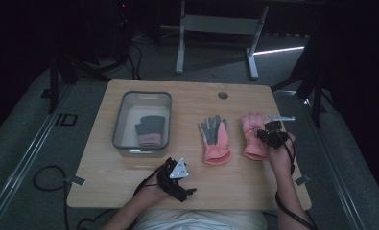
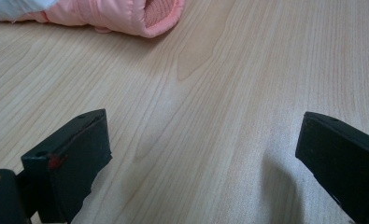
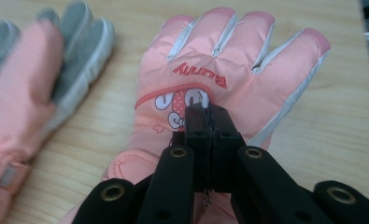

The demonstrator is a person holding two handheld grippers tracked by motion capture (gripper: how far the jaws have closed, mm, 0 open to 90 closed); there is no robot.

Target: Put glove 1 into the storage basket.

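Two pink gloves lie flat on the wooden table [image 1: 187, 103]. The right one [image 1: 250, 128] [image 3: 247, 56] lies back up, with a rabbit picture and red lettering. My right gripper [image 1: 264, 132] [image 3: 209, 111] stands over it, jaws shut on the fabric at the rabbit picture. The middle glove [image 1: 215, 139] [image 3: 32, 79] lies grey palm up, and its cuff [image 2: 126, 14] is at the top of the left gripper view. My left gripper [image 1: 180, 176] [image 2: 203, 135] rests low near the table's front edge, open, with bare wood between its jaws.
A grey-rimmed bin [image 1: 119, 120] at the table's left holds a grey glove with a pink cuff [image 1: 150, 130]. A round cable hole [image 1: 223, 95] sits near the far edge. A small pale object [image 1: 282, 117] lies beside the right glove. A metal frame [image 1: 216, 24] stands on the floor beyond.
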